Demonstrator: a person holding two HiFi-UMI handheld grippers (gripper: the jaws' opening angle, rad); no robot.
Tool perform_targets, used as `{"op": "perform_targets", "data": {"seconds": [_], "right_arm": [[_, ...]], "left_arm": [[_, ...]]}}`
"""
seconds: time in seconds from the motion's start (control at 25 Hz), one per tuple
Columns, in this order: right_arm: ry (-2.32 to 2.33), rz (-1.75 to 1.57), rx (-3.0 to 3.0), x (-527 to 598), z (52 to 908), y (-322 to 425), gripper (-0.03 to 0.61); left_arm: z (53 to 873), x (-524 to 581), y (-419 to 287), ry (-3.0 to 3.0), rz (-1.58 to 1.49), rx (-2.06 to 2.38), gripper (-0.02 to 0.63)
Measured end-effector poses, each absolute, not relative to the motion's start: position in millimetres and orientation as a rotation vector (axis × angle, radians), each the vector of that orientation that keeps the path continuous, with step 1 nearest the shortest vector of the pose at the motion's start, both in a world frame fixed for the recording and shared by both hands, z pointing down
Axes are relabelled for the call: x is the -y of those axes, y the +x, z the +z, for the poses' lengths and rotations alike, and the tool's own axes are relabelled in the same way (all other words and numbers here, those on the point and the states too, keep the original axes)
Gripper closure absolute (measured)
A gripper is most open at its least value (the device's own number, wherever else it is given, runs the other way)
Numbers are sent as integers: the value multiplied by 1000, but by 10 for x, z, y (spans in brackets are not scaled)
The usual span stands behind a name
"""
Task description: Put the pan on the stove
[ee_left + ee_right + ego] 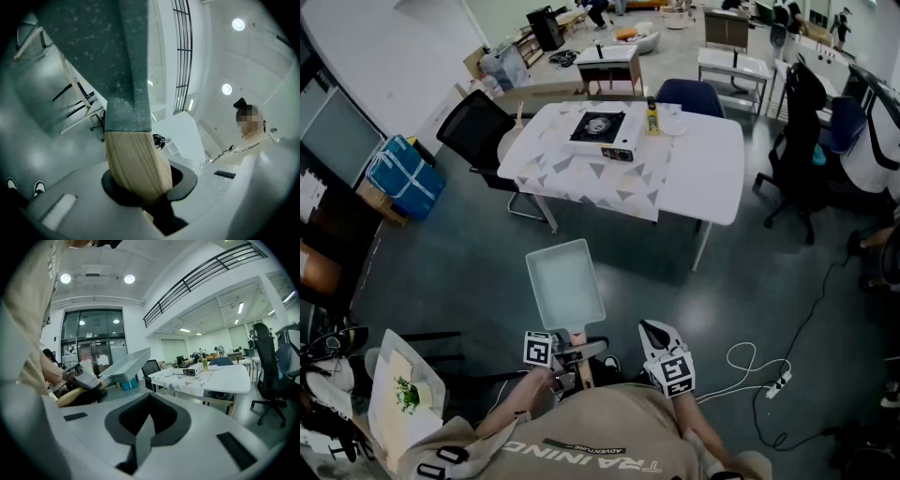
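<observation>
Head view puts the pan straight ahead of the left hand-held gripper, carried in the air over the floor and well short of the table where the stove sits, so the task looks to be at its carrying stage, with the placing not yet begun. The left hand-held gripper is clamped on the pan's wooden handle, which the left gripper view shows running out from between the jaws with the pan's grey underside beyond it. Gripping the end of the handle seems sensible: it keeps the pan's body out in front, open side up, ready to be lowered onto the burner. The pan's long axis runs from the handle at the gripper outward to its far rim, pointing away from the person and roughly toward the table, leaning a little to the left of the stove. The right hand-held gripper hangs just to the right of the handle, apart from it, its jaws drawn together on nothing, probably kept free to steady the stove or the pan later
</observation>
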State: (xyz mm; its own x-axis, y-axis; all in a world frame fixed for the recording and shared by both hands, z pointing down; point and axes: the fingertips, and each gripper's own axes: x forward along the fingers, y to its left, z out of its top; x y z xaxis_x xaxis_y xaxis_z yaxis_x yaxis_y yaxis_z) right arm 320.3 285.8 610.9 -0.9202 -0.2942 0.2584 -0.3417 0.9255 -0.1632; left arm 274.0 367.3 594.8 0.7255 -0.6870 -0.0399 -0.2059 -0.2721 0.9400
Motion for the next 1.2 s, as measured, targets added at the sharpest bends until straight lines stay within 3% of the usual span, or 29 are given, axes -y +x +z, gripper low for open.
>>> {"op": "perform_targets", "data": {"seconds": [0.76,1.2], "right_arm": [[323,274,2856,-2620,6118,2911,575],[376,308,2824,-2206,6094,2220,574]], "left_arm": [[5841,-3497,2613,1824,-549,737,566],[5820,-2987,1891,1814,-597,703,566]]}}
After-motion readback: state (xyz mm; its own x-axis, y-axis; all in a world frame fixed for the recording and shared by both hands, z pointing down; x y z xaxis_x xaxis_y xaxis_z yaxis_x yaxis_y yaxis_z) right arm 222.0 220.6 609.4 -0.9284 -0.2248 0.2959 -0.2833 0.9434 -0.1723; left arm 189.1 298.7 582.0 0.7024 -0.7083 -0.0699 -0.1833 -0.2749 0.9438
